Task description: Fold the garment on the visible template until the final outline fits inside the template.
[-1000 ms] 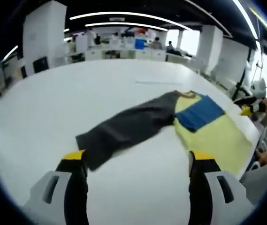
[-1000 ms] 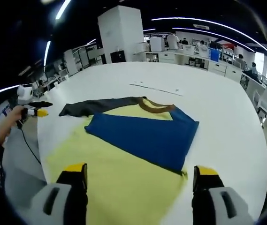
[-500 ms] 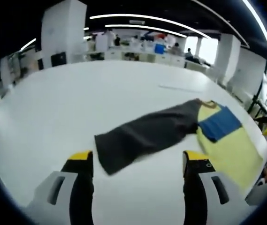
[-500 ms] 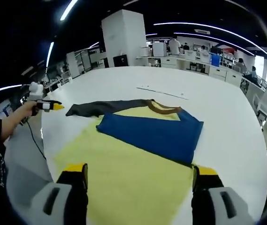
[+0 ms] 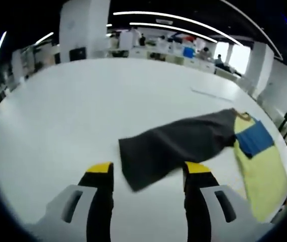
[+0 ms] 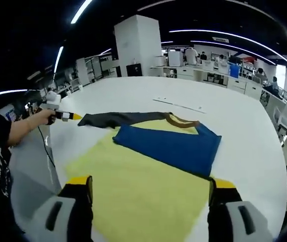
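Left gripper view: left tongs (image 5: 143, 176) agape, empty, now closer over the dark sleeve (image 5: 176, 148) on the white bench (image 5: 72, 106); grasp looks next.
Right gripper view: right tongs (image 6: 146, 189) agape, empty, above the yellow template (image 6: 133, 191); garment (image 6: 171, 146) folded at its far edge.

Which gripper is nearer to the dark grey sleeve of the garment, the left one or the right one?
Left. The left gripper hovers at the free end of the dark grey sleeve. The right gripper is above the yellow template, across the garment from it.

Matt cloth garment (image 6: 169, 146) on smooth, slightly glossy white table (image 5: 82, 101)
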Demonstrator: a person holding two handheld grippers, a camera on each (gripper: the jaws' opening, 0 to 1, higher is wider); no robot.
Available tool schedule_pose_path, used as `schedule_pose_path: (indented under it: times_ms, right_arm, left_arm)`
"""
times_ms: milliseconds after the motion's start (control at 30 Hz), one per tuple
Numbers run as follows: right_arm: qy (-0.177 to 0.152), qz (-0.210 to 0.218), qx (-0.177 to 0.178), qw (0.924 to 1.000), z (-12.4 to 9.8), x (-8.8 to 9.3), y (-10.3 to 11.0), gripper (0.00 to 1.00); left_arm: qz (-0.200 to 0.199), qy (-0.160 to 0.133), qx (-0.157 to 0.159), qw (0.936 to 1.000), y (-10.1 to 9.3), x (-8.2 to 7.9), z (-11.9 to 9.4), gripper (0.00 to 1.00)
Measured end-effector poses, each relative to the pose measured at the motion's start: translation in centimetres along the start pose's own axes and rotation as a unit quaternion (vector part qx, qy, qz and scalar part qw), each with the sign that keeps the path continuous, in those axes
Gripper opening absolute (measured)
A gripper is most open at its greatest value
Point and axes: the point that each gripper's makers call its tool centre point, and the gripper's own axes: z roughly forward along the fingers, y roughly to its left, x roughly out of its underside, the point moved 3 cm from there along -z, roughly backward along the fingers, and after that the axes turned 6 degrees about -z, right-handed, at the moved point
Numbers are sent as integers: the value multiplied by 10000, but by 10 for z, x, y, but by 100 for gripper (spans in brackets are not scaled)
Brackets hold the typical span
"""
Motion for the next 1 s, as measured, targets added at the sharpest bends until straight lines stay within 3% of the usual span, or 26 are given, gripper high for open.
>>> schedule_pose_path:
  times_ms: [333, 433, 867, 1000]
  right_arm:
    - [-83, 18, -117, 9999, -1, 4, 7, 99]
    - [4, -2, -44, 10000, -1, 9, 5, 99]
    - [70, 42, 77, 9999, -5, 12, 3, 99]
    - [110, 52, 72, 9999, -6, 13, 4, 99]
  left_arm:
    - [-134, 170, -285, 9994, 17, 18, 15, 40]
    - [-306, 127, -246, 9991, 18, 18, 17, 30]
    - [65, 282, -626, 9976, 21, 19, 26, 16]
    - [112, 312, -752, 9966, 24, 17, 28, 1]
